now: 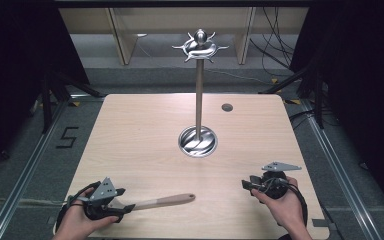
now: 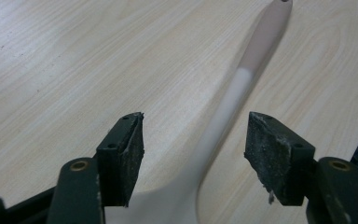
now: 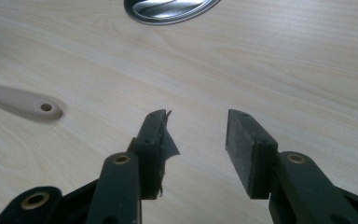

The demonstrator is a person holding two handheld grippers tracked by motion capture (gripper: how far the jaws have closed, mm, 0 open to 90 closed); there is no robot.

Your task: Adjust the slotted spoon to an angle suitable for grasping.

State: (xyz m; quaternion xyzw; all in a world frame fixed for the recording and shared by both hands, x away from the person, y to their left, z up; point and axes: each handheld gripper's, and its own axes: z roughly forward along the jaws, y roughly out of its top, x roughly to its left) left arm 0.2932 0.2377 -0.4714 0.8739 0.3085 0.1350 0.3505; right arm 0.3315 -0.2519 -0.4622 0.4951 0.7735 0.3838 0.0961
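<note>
Spatula [image 1: 161,202] lay flat on the wooden surface [image 1: 145,135] near the front left edge, its pale handle running rightward and ending in a rounded tip with a hanging hole. At the far left of the high view, the left gripper [image 1: 120,200] was held low over the blade end of the tool. In the left gripper view, its fingers [image 2: 129,154] stood wide apart, one on each side of the spatula [image 2: 235,95], with a gap visible between each pad and the handle; no pad touched it. Toward the centre of the surface, a metal stand [image 1: 198,90] rose upright from a round polished base, with a ring of hooks at its top. Further right, the right gripper [image 1: 246,184] was held near the front right edge, well apart from the tool. In the right gripper view, its fingers [image 3: 249,149] stood open with bare wood between them, and the holed handle tip lay off to one side.
</note>
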